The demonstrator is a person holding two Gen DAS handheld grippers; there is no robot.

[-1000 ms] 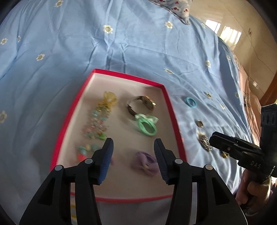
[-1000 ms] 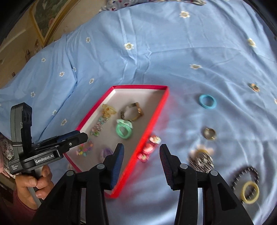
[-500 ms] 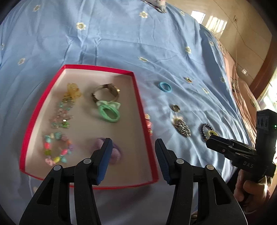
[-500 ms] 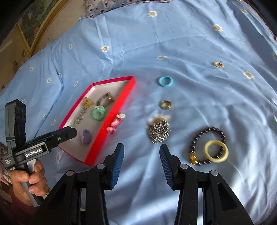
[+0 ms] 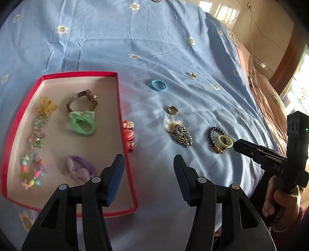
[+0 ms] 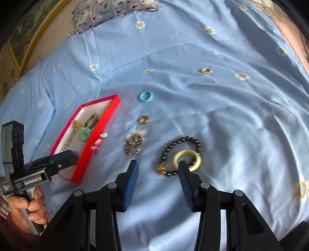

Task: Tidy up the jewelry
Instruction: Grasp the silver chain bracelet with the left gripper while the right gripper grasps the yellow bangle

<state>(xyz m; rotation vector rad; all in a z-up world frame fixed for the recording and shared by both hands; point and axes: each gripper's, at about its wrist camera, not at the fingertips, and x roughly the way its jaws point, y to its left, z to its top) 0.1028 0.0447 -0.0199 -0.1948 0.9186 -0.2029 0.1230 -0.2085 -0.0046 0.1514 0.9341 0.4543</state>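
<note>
A red-rimmed tray [image 5: 118, 92] [image 6: 100, 142] on the blue bedsheet holds a watch [image 5: 82, 99], a green hair tie [image 5: 83, 125], a purple hair tie [image 5: 79, 170] and bead bracelets [image 5: 31, 170]. Loose on the sheet lie a pink bracelet [image 5: 128, 136], a blue ring [image 5: 158, 85] [image 6: 146, 96], a gold ring [image 5: 173, 110] [image 6: 143, 120], a silver chain pile [image 5: 181, 134] [image 6: 134, 147], and a dark bead bracelet [image 6: 180, 152] with a cream ring [image 5: 225, 141] [image 6: 187, 159]. My left gripper [image 5: 147, 167] is open over the tray's right edge. My right gripper [image 6: 158, 170] is open, just short of the dark bracelet.
The bedsheet [image 6: 231, 115] is light blue with small daisies. A patterned pillow [image 6: 115, 11] lies at the far edge. The bed's right edge and a wooden floor [image 5: 270, 29] show in the left wrist view.
Both grippers have swung right, away from the tray. The right gripper has closed in on the dark bracelet and cream ring. Both stay open.
</note>
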